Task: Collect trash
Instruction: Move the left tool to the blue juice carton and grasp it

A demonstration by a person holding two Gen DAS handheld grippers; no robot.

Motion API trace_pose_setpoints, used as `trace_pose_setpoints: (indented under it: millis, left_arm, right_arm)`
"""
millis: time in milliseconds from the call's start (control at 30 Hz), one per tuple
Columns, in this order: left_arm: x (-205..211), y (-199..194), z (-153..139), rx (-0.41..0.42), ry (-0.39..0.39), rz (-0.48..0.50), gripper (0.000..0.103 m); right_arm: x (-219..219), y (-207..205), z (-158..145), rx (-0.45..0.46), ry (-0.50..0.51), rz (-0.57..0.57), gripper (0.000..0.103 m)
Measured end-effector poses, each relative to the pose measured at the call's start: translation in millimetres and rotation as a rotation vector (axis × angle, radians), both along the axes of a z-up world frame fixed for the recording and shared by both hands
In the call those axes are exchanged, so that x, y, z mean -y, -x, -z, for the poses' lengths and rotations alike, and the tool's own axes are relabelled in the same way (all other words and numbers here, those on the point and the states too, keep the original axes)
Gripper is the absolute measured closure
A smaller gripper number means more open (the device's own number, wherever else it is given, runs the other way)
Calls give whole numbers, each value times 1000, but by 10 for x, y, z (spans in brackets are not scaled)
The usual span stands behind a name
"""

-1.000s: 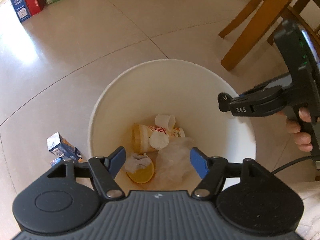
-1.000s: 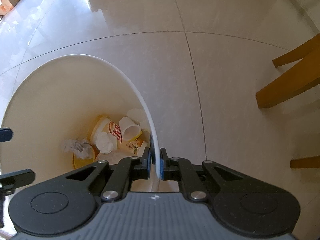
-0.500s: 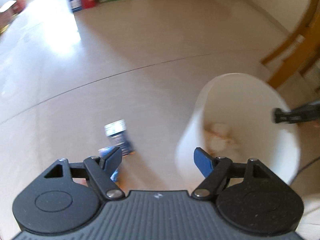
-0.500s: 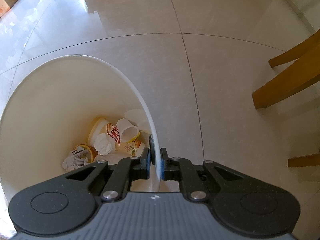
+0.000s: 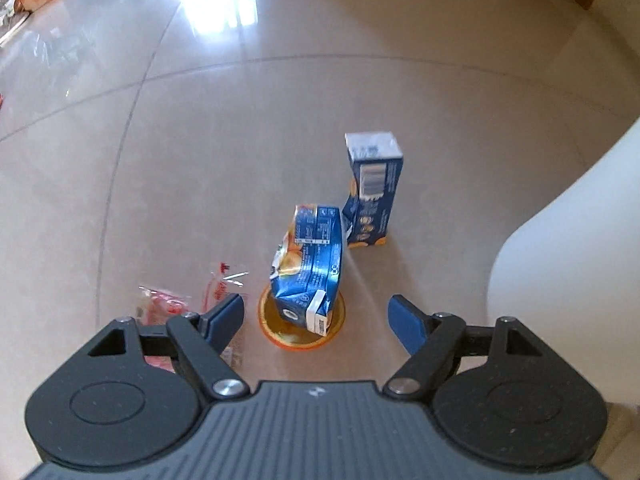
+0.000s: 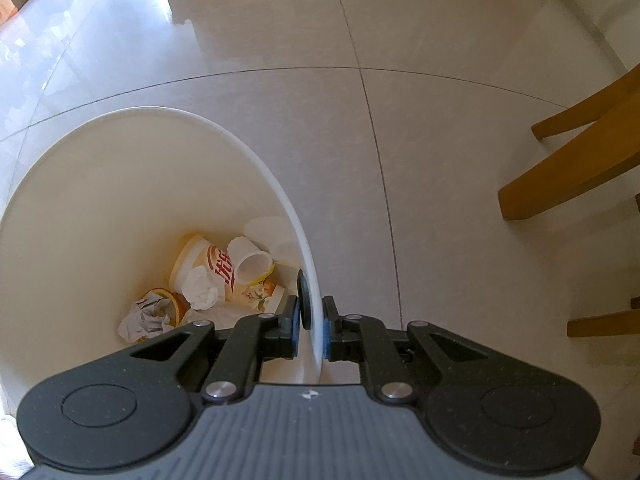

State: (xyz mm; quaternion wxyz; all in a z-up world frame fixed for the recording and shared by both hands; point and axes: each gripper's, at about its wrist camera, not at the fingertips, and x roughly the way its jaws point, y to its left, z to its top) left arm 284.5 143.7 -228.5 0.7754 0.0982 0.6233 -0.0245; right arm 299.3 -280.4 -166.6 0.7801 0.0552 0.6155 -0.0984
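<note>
left gripper [image 5: 316, 314] spread wide over crushed carton [image 5: 310, 270] sitting on an orange lid [image 5: 301, 334] | right gripper [image 6: 311, 322] pinching bin [image 6: 280, 190] rim | risk: carton's tilted, could squirt out sideways or knock the box [image 5: 374, 190] behind

Two blue cartons [image 5: 308, 264] [image 5: 372, 188], one orange lid [image 5: 301, 322], one plastic wrapper [image 5: 180, 300], one white bin [image 6: 120, 184], three cups [image 6: 204, 264] [image 6: 252, 266] [image 6: 260, 294] inside.

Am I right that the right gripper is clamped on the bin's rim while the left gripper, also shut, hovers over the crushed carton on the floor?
Not quite: the left gripper is open, its jaws spread wide either side of the crushed carton, as the left wrist view shows. The right gripper is indeed clamped on the bin's rim.
</note>
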Motion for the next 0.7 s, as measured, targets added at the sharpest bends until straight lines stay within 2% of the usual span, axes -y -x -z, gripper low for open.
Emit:
trace_pose_setpoints:
  millis: [367, 700]
  left_arm:
    - [3, -158, 547, 76, -36, -6, 24]
    - [76, -275, 791, 53, -50, -3, 24]
  right_arm:
    - [-19, 0, -6, -3, 8, 0, 89]
    - [-20, -3, -1, -3, 9, -1, 89]
